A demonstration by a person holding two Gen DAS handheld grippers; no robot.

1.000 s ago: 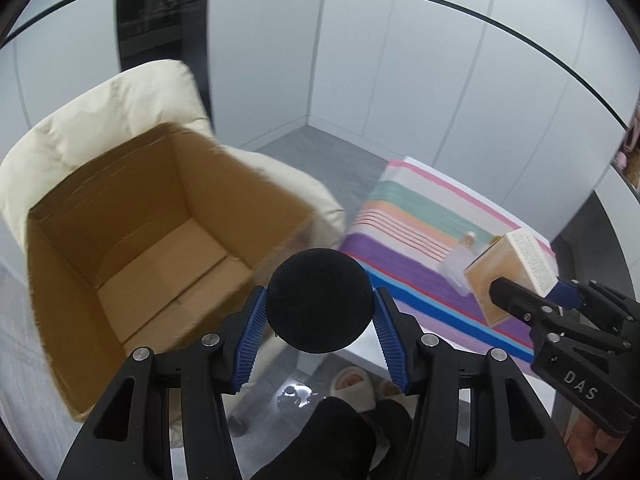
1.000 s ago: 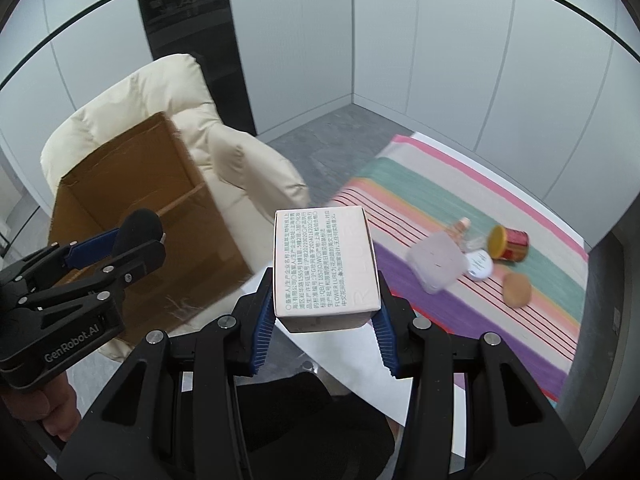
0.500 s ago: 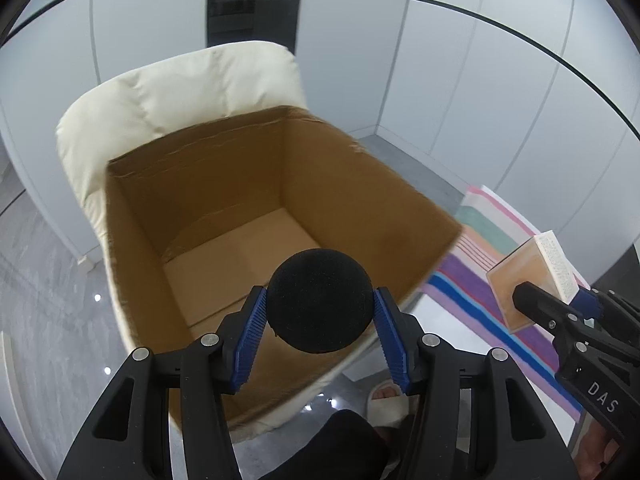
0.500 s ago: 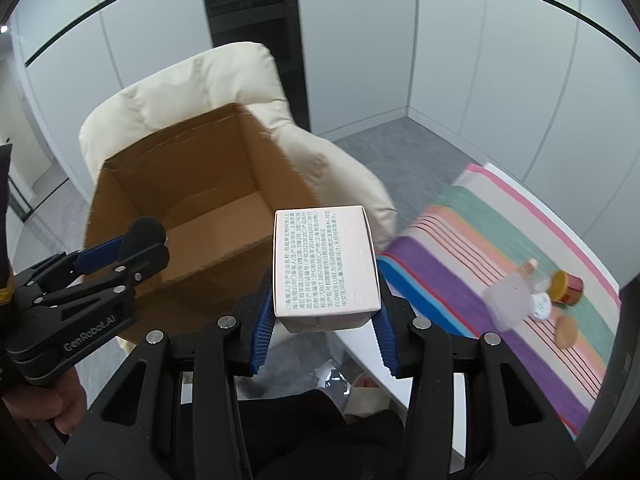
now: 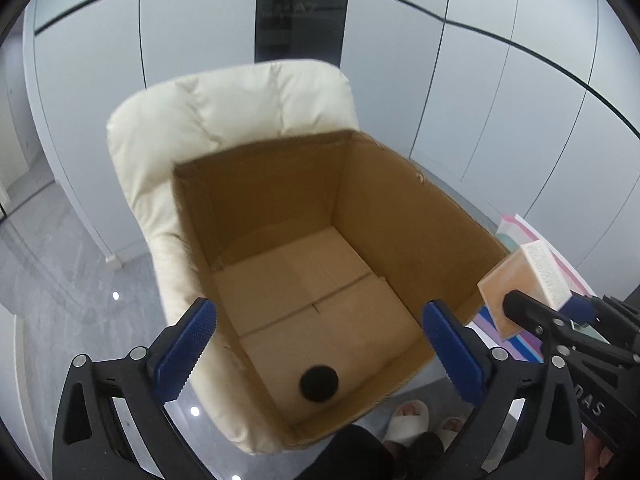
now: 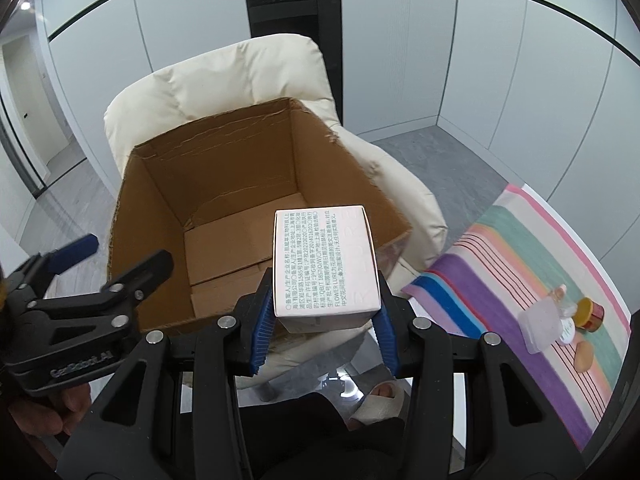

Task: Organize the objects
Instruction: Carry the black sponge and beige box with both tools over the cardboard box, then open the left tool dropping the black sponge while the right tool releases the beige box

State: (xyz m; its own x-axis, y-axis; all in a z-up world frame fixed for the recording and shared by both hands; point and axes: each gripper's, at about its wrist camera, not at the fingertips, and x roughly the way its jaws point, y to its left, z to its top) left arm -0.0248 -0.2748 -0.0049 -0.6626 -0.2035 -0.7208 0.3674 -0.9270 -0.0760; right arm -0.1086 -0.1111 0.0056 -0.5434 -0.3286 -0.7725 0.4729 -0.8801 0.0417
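The left gripper [image 5: 320,344] has just been opening; nothing is being held between its spread jaws, and the ball [image 5: 319,383] is lying in the box [image 5: 400,216]. The carton [image 6: 325,264] is being clamped by the right gripper [image 6: 325,330] above the box's near rim. If let go here, the carton is likely being risked against the rim and a fall outside. The box is being carried by a cream chair [image 5: 224,120]; grey floor and pale wall panels are being seen around, with a striped cloth [image 6: 520,264] to the right bearing small items.

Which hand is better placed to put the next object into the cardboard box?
Right. The right tongs grip the pink carton just over the cardboard box; the left tongs stand open, their black ball already inside.
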